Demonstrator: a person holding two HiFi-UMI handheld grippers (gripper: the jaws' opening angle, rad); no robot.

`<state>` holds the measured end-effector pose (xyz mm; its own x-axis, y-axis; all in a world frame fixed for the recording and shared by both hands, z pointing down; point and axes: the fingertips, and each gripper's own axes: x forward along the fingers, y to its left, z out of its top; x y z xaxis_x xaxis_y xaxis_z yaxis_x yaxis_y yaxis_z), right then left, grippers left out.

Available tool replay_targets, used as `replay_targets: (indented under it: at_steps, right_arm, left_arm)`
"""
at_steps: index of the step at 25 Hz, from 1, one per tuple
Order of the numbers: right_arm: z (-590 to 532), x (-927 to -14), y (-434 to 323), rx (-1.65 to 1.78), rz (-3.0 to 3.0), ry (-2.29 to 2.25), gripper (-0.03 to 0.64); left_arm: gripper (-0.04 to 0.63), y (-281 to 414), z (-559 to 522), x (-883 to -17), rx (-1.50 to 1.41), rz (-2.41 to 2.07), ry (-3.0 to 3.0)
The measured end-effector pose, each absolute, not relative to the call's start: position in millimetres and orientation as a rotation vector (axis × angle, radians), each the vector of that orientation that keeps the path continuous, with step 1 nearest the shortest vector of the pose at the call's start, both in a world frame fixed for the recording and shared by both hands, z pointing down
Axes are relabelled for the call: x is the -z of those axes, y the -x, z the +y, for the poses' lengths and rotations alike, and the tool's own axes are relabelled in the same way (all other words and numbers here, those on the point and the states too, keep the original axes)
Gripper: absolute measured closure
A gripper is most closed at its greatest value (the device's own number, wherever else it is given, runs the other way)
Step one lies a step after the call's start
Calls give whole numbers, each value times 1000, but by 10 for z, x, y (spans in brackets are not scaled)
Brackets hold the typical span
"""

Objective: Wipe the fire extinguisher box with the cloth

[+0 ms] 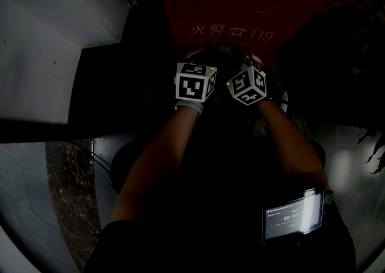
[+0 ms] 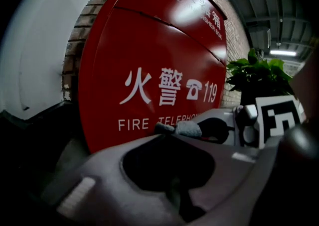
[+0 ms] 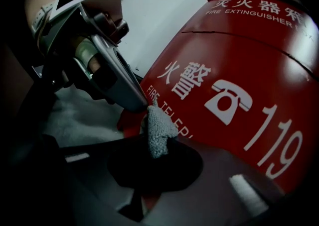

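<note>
Left gripper view: left gripper [image 2: 172, 134] jaws pressed together, pinching a small tuft of grey cloth [image 2: 182, 129] at their tips.
Right gripper view: right gripper [image 3: 158, 146] jaws closed on a fold of the cloth, which stands up between them.
Grippers: side by side, tips almost meeting on the cloth.
Fire extinguisher box [image 2: 149, 65]: red, upright against a brick wall [image 2: 74, 46], just beyond both grippers; contact with the cloth cannot be told.
Plant [image 2: 256, 73]: green leaves, right of the box.
</note>
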<state>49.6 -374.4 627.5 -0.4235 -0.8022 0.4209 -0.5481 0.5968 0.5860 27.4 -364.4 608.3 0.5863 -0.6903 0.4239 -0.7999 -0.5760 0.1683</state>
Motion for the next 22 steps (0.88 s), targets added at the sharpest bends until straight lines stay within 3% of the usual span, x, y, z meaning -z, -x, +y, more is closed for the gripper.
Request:
replay_targets:
  at_steps: [22]
  right_arm:
    - [-3736,-6884,-452,349,-2089,-951,589]
  left_arm:
    - [594,-283,-3746,-6522,-617,-1200,-2446]
